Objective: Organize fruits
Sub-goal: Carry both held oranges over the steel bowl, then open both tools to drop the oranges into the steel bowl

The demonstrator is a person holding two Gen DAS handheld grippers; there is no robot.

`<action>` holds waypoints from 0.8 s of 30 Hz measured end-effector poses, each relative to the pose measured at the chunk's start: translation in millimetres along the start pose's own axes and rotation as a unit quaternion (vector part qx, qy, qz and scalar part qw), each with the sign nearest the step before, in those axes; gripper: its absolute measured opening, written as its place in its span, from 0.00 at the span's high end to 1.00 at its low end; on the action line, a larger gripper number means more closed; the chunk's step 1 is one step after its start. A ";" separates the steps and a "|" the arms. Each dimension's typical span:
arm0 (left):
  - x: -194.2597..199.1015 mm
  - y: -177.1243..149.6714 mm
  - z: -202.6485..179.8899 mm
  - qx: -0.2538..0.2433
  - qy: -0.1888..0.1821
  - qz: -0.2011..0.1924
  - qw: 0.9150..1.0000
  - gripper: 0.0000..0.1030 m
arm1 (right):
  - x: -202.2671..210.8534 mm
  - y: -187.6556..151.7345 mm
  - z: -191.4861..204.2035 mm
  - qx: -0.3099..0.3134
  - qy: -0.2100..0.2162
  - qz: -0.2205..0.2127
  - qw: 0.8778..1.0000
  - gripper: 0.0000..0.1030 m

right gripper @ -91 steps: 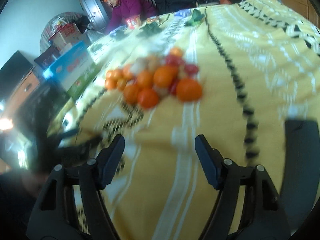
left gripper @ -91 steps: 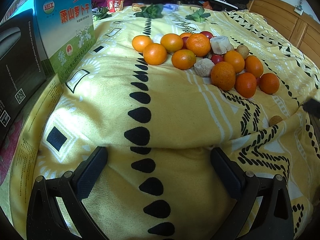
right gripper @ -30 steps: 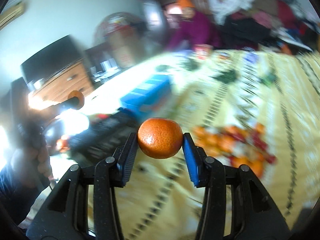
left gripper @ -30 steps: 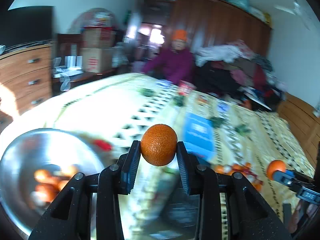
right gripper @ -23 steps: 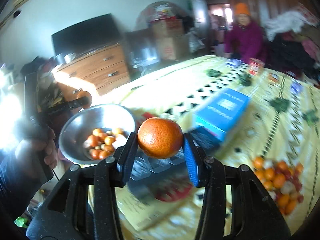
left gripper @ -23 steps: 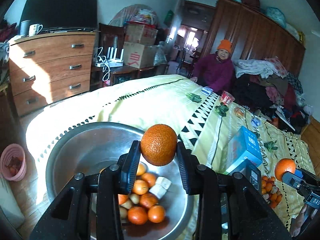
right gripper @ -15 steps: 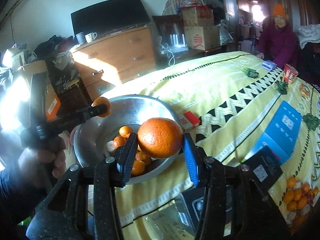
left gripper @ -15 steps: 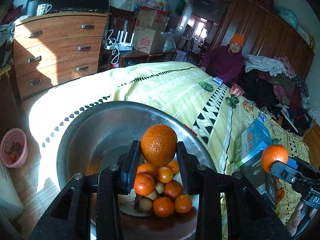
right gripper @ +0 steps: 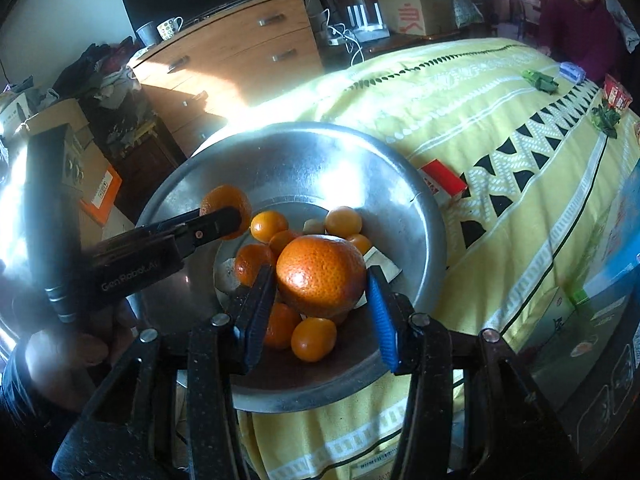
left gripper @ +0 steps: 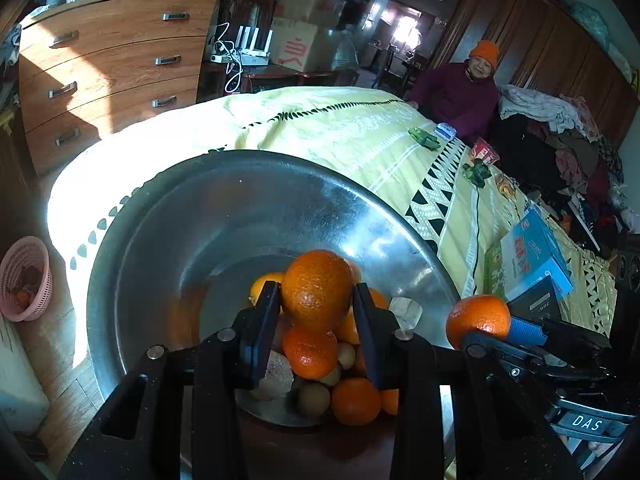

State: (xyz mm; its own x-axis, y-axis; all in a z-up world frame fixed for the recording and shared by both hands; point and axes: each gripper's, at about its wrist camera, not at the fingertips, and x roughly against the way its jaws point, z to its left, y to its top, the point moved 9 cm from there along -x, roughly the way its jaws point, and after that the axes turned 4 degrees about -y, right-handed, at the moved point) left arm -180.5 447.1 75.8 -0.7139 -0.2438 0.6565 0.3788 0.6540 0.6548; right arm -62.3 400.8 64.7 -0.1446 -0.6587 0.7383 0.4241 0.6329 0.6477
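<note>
A large steel bowl (left gripper: 280, 204) (right gripper: 304, 156) sits at the near end of the yellow bedspread and holds several oranges, small brown fruits and pale chunks. My left gripper (left gripper: 316, 312) is shut on an orange (left gripper: 317, 288) and holds it above the fruit in the bowl; it also shows in the right wrist view (right gripper: 224, 220). My right gripper (right gripper: 320, 296) is shut on a second orange (right gripper: 321, 276) above the bowl's near side. It also shows in the left wrist view (left gripper: 480, 320), right of the bowl's rim.
A blue box (left gripper: 536, 252) and a black box (left gripper: 536, 304) lie on the bed right of the bowl, a red pack (right gripper: 442, 180) by its rim. A wooden dresser (left gripper: 112, 68) and a pink basket (left gripper: 24, 280) stand left. A person (left gripper: 460, 96) sits beyond the bed.
Both grippers took an orange from the pile on the bed, swung left and came down over the steel bowl. The bowl now fills both views.
</note>
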 end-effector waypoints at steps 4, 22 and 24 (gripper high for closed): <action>16.4 10.8 1.5 0.001 0.016 -0.030 0.999 0.32 | 20.0 9.0 -5.6 -0.017 -0.008 -0.027 0.999 0.46; 65.9 -2.1 -162.7 -0.107 -0.085 -0.090 0.987 0.27 | 186.5 -179.1 -112.0 -0.145 -0.070 -0.076 0.984 0.42; 65.5 -21.1 -220.0 -0.153 -0.129 -0.077 0.977 0.27 | 202.1 -209.9 -138.8 -0.178 -0.092 -0.079 0.977 0.42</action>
State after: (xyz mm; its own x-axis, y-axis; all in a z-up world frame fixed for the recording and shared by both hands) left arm -105.7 259.7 187.4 -0.8861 -0.1078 0.4508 0.3853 0.3694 0.8456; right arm -56.4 78.3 51.9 -0.3786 -0.6317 0.6764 0.6621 0.3259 0.6749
